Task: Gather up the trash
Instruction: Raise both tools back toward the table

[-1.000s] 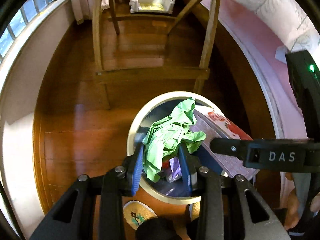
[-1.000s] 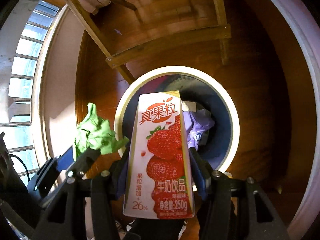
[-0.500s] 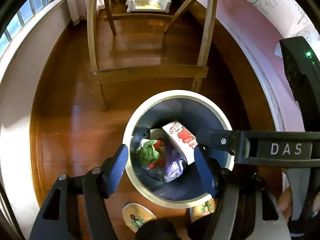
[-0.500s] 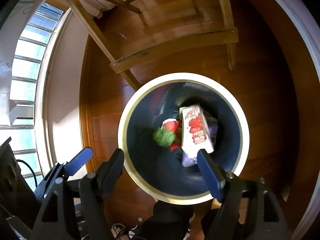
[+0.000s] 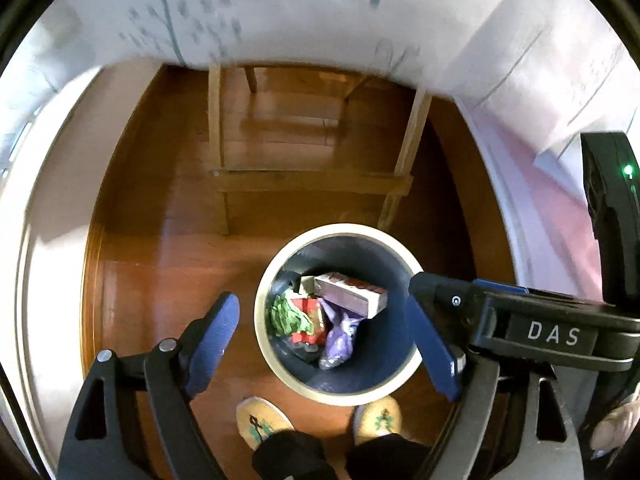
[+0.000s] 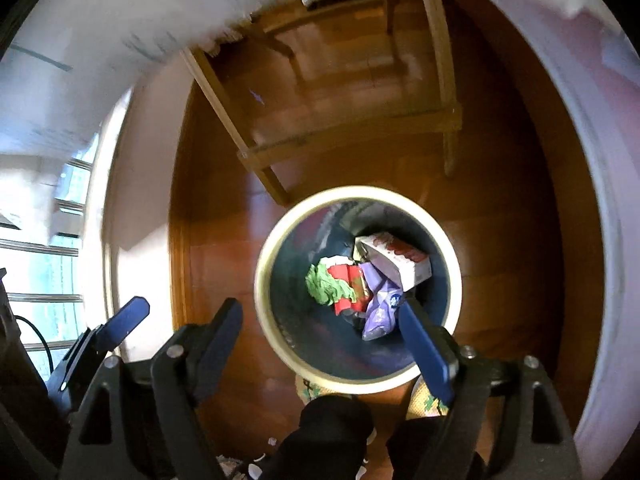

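Stood on polished wooden floor [image 5: 160, 280]: round cream-rimmed bin [image 5: 400, 384]. Rested just beyond it, wooden table legs [image 5: 216, 140]. Planted beside it, two yellow slippers [image 5: 256, 416].

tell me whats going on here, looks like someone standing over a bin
A person holds a claw in each hand above a round bin on a wooden floor. Both the left claw and the right claw are open and empty. Inside the bin lie a drink carton, a green paper wad, a red wrapper and a purple bag. The person's slippers show just below the bin.
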Available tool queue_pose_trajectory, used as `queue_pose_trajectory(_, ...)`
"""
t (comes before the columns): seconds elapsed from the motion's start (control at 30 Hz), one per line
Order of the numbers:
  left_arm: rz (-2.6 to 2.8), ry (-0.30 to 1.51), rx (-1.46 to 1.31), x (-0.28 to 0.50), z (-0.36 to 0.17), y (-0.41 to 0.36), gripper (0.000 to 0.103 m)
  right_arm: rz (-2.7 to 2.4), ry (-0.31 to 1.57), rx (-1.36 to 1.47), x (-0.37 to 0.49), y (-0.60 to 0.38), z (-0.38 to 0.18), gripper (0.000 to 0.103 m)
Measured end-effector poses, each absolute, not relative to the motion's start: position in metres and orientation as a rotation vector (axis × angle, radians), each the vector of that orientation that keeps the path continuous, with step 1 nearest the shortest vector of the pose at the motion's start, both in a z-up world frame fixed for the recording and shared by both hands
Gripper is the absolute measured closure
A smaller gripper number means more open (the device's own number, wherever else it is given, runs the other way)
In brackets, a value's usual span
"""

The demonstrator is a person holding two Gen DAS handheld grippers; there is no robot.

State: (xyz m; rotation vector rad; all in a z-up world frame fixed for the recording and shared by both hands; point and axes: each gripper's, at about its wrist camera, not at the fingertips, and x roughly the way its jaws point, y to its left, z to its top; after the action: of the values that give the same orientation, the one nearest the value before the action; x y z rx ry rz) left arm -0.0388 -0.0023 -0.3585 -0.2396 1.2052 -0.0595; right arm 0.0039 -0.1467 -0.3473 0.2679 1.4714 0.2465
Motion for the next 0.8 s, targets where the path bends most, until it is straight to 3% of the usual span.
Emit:
queue_pose_trajectory(0.27, -0.004, 1.223, -0.347, -0.050, -0.259, 0.014, 0.019, 0.254, 1.419, 0.258, 0.000, -0.164, -0.255, 0.022)
queue_pose_trajectory(0.53, -0.003, 1.190, -0.269, -0.039, -0.136, 0.030, 0.019, 0.259, 1.363, 0.227, 0.003, -0.179, -0.149, 0.022)
queue_pose_trajectory(0.8, -0.083, 1.070, -0.173, -0.011, -0.013, 0.033, 0.019, 0.241, 1.168, 0.234, 0.021, -0.199, -0.026, 0.022)
